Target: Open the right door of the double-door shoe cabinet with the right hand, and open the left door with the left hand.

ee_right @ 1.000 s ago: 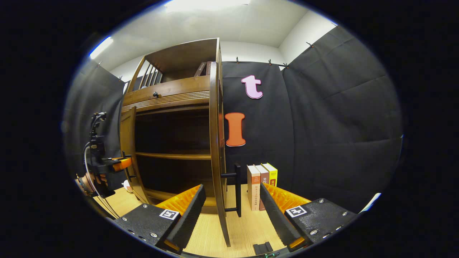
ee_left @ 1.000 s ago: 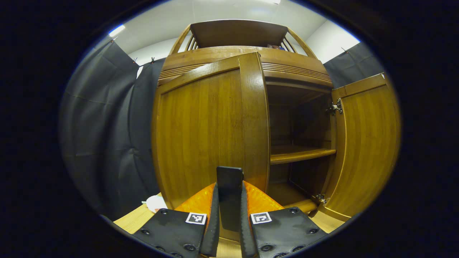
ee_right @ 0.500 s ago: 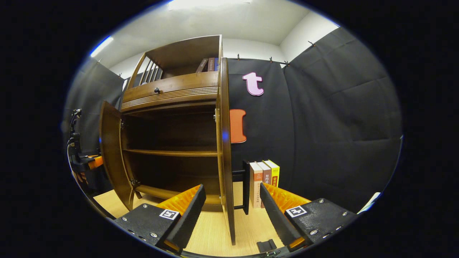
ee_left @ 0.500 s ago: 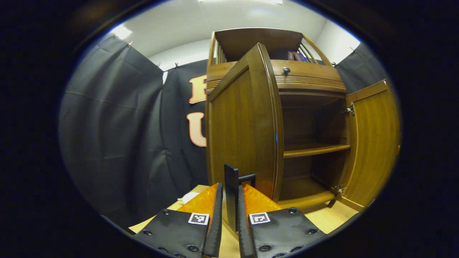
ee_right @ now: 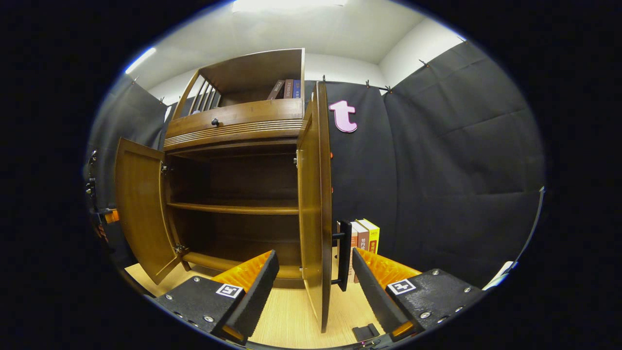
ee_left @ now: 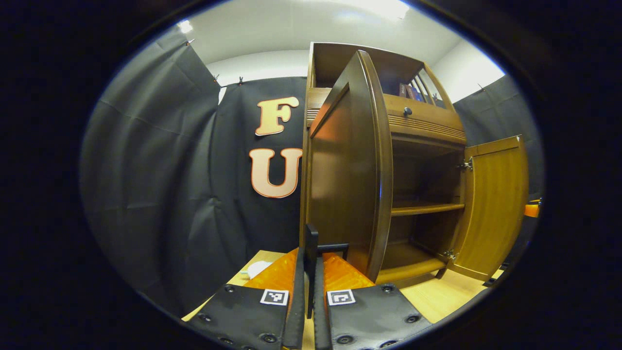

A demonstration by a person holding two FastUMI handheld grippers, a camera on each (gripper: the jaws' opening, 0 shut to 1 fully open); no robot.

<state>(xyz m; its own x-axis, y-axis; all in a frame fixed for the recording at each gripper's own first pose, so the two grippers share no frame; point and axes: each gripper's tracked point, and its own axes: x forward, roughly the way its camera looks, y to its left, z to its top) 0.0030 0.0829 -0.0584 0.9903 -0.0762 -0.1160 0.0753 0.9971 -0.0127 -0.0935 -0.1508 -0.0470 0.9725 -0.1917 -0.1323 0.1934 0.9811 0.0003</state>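
At left door handle (ee_left: 311, 253): left hand-held gripper (ee_left: 308, 296) clamped | right hand-held gripper (ee_right: 311, 287) spread, empty

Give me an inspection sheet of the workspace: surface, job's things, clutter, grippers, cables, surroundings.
Surface: light wood floor, bare near the cabinet.
Job's things: shoe cabinet; left door and right door both swung open; shelf bare.
Clutter: books beside the cabinet; books on top.
Grippers: left gripper shut on the left door handle; right gripper open, off its handle.
Cables: nothing seen.
Surroundings: black cloth wall.
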